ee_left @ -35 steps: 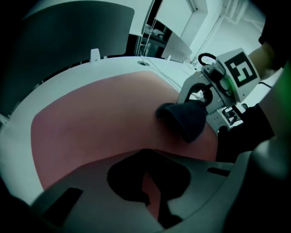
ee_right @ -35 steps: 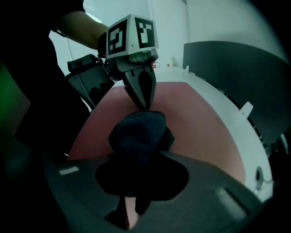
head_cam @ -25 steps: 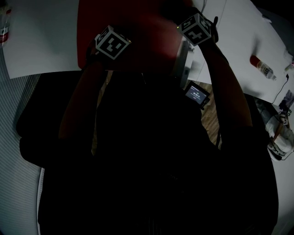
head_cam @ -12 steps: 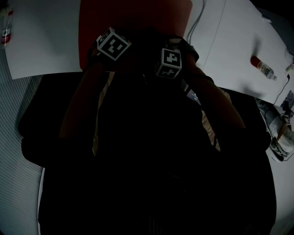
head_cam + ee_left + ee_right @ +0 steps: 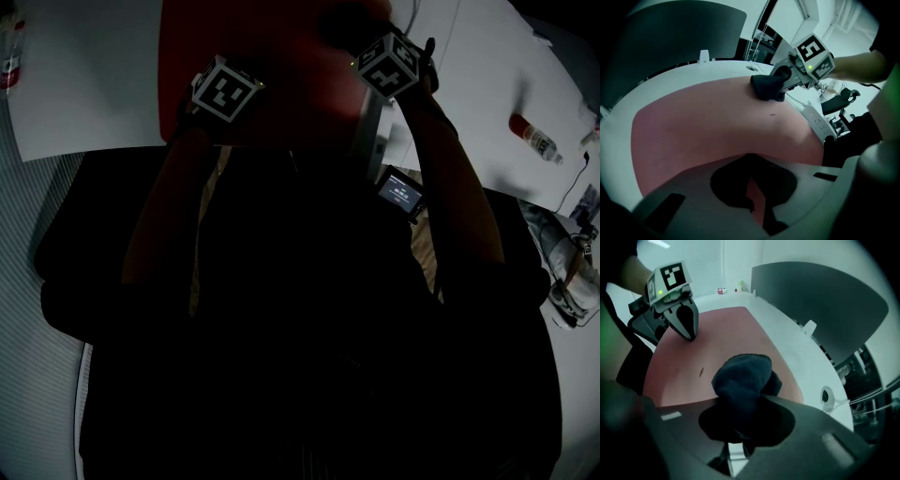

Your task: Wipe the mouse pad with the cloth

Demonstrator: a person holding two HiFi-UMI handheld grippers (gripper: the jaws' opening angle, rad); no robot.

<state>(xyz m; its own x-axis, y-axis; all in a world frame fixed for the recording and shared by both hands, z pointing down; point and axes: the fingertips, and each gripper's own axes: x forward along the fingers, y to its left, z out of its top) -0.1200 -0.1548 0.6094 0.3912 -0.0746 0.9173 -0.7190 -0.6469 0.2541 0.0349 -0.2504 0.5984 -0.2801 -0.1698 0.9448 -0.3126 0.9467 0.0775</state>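
While my right gripper (image 5: 740, 430) clamps the bunched dark cloth (image 5: 740, 376) on the red mouse pad (image 5: 717, 333) near its 3 o'clock edge, wiping looks about midway: a speck (image 5: 701, 371) lies toward 9. The pad sits flat on the white table (image 5: 787, 348), long axis seemingly 9-to-3. My left gripper (image 5: 688, 331), jaws together, presses it down.

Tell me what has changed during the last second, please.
The right gripper, shut on the dark cloth, swept toward the person and leftward over the red mouse pad, then went back out to the far right. The left gripper stayed in place, jaws together, tips on the pad.
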